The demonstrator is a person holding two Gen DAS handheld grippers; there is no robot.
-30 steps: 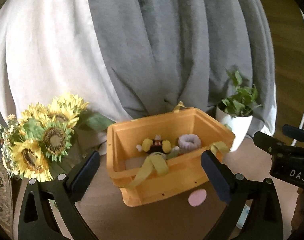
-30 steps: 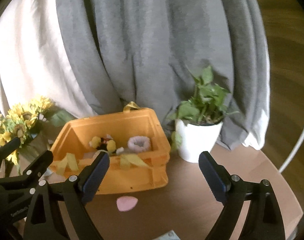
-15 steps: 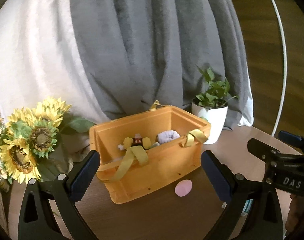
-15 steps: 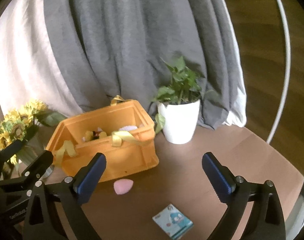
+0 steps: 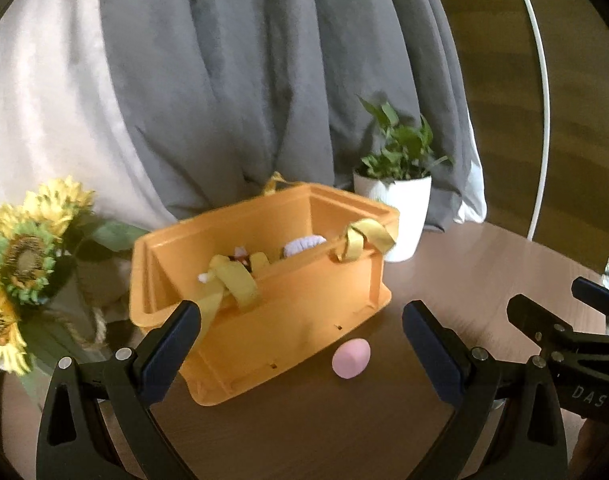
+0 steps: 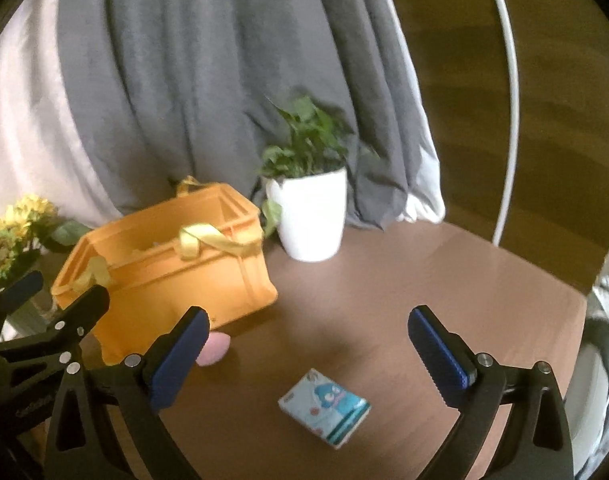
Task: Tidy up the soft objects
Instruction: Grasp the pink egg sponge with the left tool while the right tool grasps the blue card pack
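My left gripper [image 5: 300, 348] hangs wide apart over the table, nothing between its blue ribbed pads [image 5: 170, 354], and my right gripper [image 6: 306, 356] is spread just as wide and empty.

In front of me sits an orange crate [image 5: 288, 320] of hard, smooth moulded plastic, boxy with a thick rim and slightly tilted walls. Limp yellow ribbon straps [image 5: 234, 284] drape over its near wall and a corner. Inside I can make out a pale lilac ruffled scrunchie [image 5: 302, 245] towards the right, and left of it a small plush toy [image 5: 244, 258] in yellow, dark and white, mostly hidden behind the wall and strap.

On the smooth brown wooden table [image 6: 424, 280], just beside the crate's near wall, lies a soft-looking pink egg-shaped sponge [image 5: 351, 359]. Further towards me and well apart from the crate lies a flat rectangular tissue packet [image 6: 324, 406], glossy, pale blue with a cartoon figure.

Right of the crate stands a leafy green plant in a smooth white pot [image 6: 310, 216]. Left of it are fabric-looking sunflowers [image 5: 22, 256]. Grey draped cloth [image 5: 264, 80] and white cloth hang in folds behind.
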